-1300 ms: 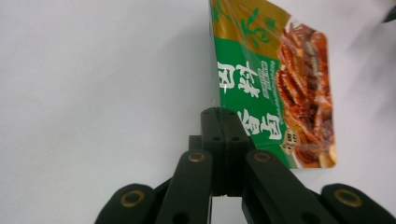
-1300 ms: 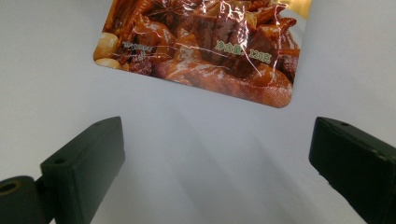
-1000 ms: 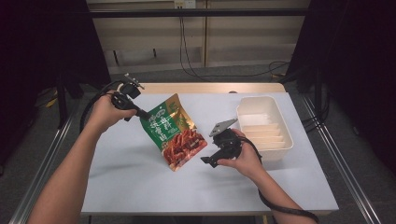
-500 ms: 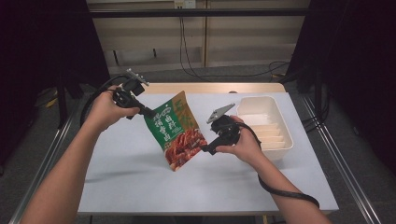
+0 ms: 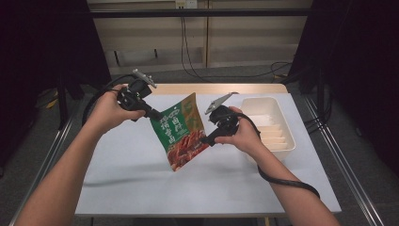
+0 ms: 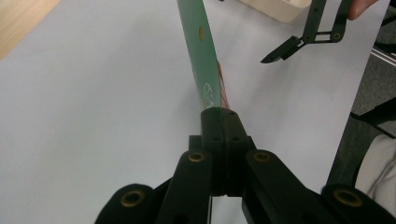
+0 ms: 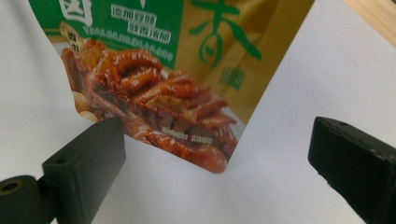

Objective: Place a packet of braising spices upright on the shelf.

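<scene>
here the left gripper's (image 6: 219,122) fingers are pinching the top edge of the snack pouch (image 5: 181,134), hanging it upright over the middle of the counter (image 5: 141,183). the right gripper's (image 7: 217,158) fingers are standing spread beside its lower corner, probably readying a second grip. the left gripper view is giving the pouch edge-on; the right gripper view is giving its printed face.

Left gripper (image 5: 151,113) raised, jaws clamped together, right gripper (image 5: 207,140) alongside, jaws spread wide
</scene>
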The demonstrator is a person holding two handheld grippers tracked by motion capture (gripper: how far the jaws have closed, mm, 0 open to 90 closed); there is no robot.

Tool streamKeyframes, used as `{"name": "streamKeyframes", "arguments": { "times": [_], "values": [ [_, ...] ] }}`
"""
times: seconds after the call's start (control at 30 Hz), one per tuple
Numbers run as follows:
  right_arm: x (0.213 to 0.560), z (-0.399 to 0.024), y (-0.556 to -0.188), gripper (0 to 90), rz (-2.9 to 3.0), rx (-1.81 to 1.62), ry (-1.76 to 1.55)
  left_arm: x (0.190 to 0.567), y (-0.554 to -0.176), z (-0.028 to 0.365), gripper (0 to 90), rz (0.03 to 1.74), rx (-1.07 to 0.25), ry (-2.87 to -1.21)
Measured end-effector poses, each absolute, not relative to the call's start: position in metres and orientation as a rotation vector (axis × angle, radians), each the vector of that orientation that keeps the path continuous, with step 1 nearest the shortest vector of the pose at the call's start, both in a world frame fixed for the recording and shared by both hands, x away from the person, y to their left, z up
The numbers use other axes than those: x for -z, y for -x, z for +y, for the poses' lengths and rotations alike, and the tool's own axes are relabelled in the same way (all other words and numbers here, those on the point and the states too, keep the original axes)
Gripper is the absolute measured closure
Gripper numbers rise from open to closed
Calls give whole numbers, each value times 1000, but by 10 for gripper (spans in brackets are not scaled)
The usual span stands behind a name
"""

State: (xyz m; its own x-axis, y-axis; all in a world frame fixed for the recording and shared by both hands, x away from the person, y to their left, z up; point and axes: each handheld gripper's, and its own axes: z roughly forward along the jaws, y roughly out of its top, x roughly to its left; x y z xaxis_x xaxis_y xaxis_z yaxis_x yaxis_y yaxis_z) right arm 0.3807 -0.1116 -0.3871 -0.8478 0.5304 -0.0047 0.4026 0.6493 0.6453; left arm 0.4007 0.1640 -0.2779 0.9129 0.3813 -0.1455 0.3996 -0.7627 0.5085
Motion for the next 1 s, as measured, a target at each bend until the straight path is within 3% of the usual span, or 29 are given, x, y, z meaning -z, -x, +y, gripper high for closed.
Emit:
{"name": "streamKeyframes", "arguments": {
  "times": [0.3,1.0],
  "values": [
    [369,-108,-390,44,2662,-982,-759,273,-394,158,900,478,53,-2540],
    [345,-88,-418,92,2698,-999,-677,273,-391,156,900,474,79,-2510]
  ]
}}
